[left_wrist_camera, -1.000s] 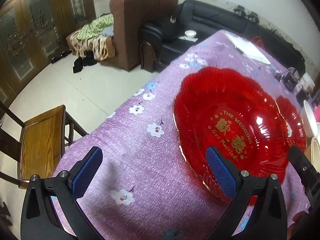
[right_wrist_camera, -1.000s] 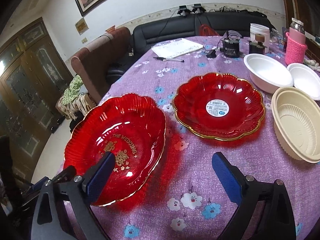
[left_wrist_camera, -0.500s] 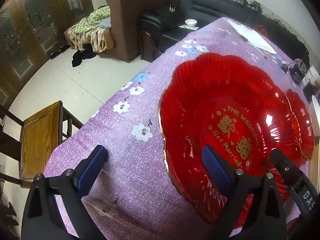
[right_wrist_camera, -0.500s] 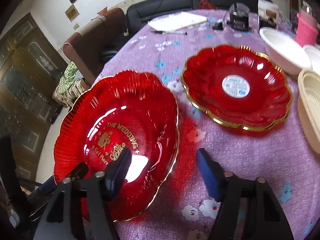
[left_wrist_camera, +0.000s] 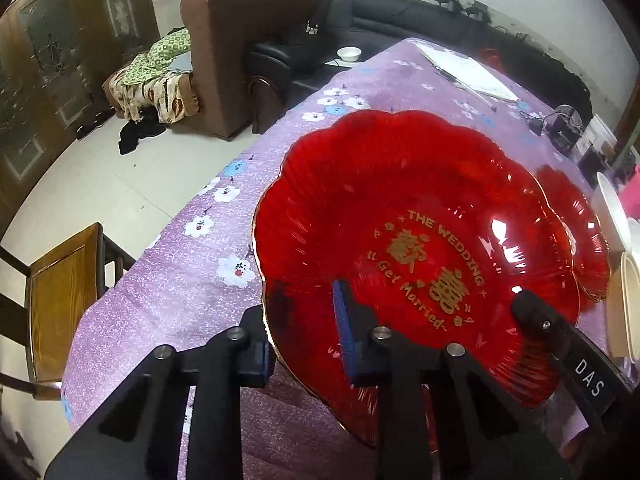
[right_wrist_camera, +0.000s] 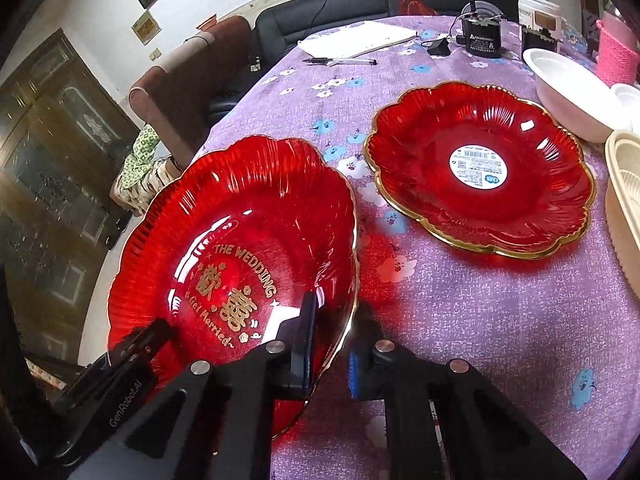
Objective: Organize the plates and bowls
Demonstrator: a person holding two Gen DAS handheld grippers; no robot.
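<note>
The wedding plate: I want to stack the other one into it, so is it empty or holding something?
Empty. The wedding plate shows only its gold lettering and bare red inside; nothing lies in it, only both grippers pinching its near rim.

Purple floral-clothed table (right_wrist_camera: 460, 320) with two red plates (right_wrist_camera: 480, 168), bowls (right_wrist_camera: 568, 92), papers (right_wrist_camera: 360, 38).

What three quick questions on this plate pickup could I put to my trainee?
1. True or false: both grippers clamp the rim of the wedding plate.
2. What sits in the middle of the other red plate? A) round sticker B) spoon C) nothing
3. Which colour is the tablecloth?

Key:
1. True: the left gripper and the right gripper have just been closing, and each has the rim between its pads.
2. A
3. Purple, with flowers.
</note>
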